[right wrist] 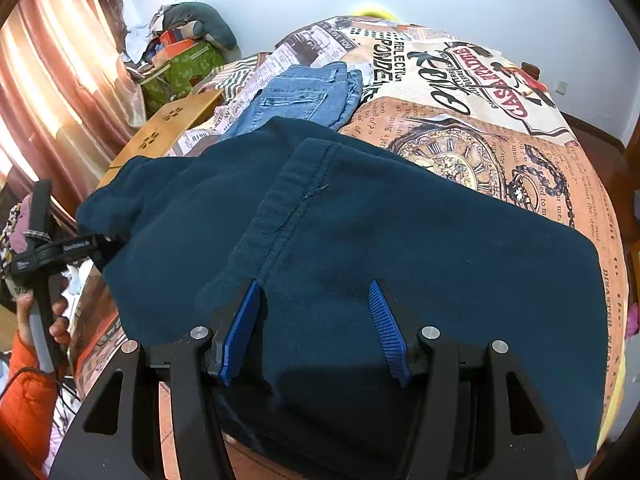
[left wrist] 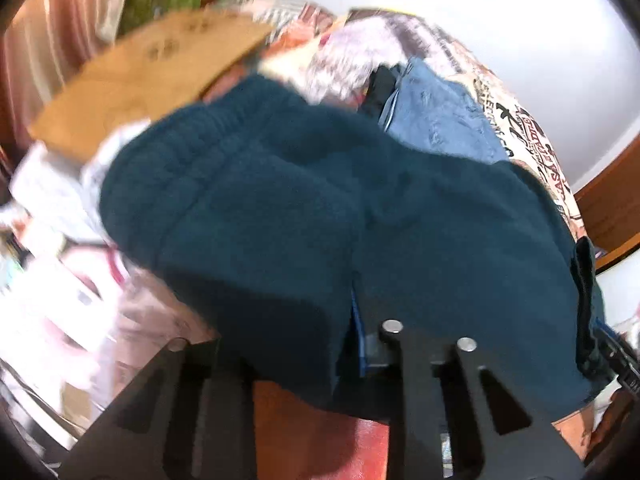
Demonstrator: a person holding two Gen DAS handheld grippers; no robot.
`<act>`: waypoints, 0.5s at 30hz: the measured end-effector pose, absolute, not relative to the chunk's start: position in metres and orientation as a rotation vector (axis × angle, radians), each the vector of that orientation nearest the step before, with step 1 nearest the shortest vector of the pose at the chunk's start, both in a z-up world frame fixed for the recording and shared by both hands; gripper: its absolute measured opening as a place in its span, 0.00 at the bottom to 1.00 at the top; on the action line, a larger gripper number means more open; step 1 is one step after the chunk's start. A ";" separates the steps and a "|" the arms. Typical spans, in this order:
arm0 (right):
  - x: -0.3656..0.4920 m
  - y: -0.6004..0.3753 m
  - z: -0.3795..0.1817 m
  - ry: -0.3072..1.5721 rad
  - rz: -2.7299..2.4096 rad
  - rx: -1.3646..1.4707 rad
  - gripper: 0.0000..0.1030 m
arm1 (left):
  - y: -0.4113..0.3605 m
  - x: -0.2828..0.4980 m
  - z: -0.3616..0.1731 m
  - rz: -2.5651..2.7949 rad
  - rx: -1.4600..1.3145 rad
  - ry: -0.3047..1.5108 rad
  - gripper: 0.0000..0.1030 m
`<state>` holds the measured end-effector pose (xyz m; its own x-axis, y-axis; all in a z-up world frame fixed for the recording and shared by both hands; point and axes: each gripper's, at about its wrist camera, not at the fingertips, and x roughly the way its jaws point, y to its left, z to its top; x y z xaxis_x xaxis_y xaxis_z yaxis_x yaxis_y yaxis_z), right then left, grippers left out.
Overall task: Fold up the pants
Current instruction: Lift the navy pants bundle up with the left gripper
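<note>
Pants (right wrist: 360,240) on bedspread (right wrist: 540,168), right gripper (right wrist: 316,312) agape

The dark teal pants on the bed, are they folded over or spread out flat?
Folded over: in the right wrist view the dark teal pants have a hemmed end lying on top of another layer.

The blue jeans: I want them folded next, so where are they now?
The blue jeans lie on the printed bedspread, just beyond the dark teal pants, right of the wooden board.
</note>
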<state>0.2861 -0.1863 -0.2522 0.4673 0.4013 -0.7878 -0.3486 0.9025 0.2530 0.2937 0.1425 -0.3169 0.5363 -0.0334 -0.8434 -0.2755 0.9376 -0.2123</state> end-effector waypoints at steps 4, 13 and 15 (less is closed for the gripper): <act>0.286 -0.188 -0.252 0.977 0.466 0.072 0.52 | 0.134 0.294 -0.275 0.121 -0.291 0.920 0.19; 0.284 -0.195 -0.247 0.954 0.493 0.113 0.52 | 0.073 0.294 -0.179 0.008 -0.162 0.720 0.18; 0.282 -0.200 -0.243 0.938 0.498 0.120 0.52 | 0.053 0.293 -0.162 -0.031 -0.125 0.687 0.18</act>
